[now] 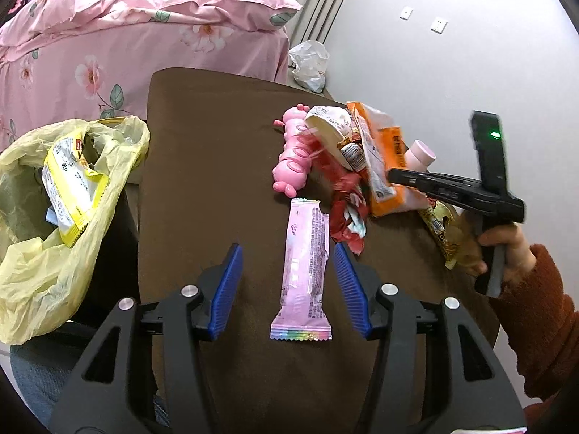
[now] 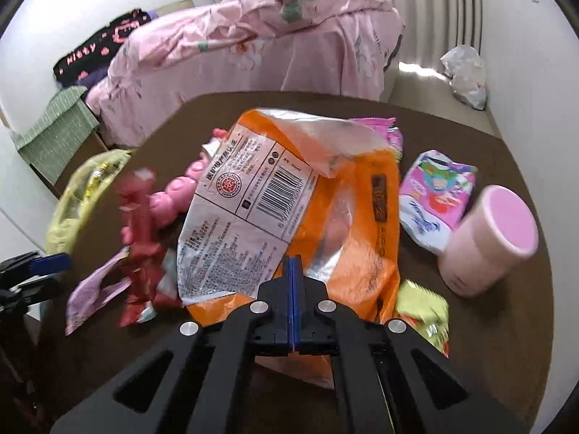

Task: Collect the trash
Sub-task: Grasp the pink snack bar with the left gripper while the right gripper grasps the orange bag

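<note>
Nearest the lens in the left wrist view, the left gripper (image 1: 286,271) stood spread wide, its blue pads (image 1: 228,282) on either side of a long pink wrapper (image 1: 305,264) lying flat on the brown table (image 1: 202,152) at lower centre; I could not tell whether they touched it. That wrapper looked feather-light, thin and slick, so I judged a pinch across its narrow middle would hold best, though pads meeting flat film on a tabletop might skate over it. Over in the right wrist view, the right gripper (image 2: 294,282) was clamped tight at lower centre on the edge of an orange snack bag (image 2: 325,195), a crinkly, floppy thing that seemed lifted and would sag and swing from one corner. A red wrapper (image 2: 139,249) blurred at centre left beside a pink caterpillar toy (image 2: 181,188), with a pink cup (image 2: 492,242) at the right, likely no rubbish. At the left edge of the left wrist view the yellow trash bag (image 1: 65,224) gaped open beside the table, a yellow packet (image 1: 72,188) already in it.
</note>
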A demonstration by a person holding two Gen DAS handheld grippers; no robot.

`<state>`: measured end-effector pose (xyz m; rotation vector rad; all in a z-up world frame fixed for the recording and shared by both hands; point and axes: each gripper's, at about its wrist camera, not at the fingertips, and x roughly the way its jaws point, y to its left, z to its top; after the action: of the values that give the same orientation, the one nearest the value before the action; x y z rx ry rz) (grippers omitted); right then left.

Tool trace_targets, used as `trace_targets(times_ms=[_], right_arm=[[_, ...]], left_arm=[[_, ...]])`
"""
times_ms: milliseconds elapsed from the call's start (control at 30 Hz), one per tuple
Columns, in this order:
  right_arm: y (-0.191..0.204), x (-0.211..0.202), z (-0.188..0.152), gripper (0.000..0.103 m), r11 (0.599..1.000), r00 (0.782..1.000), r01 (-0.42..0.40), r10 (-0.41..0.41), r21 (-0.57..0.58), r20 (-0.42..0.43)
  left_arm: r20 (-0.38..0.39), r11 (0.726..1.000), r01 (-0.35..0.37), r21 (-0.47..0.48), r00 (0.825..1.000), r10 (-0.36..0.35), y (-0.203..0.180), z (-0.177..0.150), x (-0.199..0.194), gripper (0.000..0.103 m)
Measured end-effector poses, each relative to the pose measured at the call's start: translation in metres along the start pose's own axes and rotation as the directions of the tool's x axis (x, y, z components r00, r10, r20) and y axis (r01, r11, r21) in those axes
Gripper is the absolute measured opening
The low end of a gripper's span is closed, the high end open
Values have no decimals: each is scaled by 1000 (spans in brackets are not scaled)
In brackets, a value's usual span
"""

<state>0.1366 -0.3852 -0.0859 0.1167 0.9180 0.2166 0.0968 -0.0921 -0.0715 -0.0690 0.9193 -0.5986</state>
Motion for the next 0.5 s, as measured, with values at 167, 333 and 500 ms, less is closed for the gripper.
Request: trace_targets(times_ms=[167, 333, 500], right_arm=[[11, -44, -23, 2, 999, 999, -35, 35, -12, 12], [-1, -76, -26, 4, 999, 987, 49, -52, 23, 151], [-38, -47, -8, 58, 993, 994, -32, 20, 117, 107]], left_arm=[[13, 1000, 1, 2, 1000, -1, 0, 0, -5, 50], [10, 1000, 12, -3, 1000, -12, -1, -2, -5, 50], [4, 1000, 4, 20, 1000, -4, -7, -4, -4, 50]])
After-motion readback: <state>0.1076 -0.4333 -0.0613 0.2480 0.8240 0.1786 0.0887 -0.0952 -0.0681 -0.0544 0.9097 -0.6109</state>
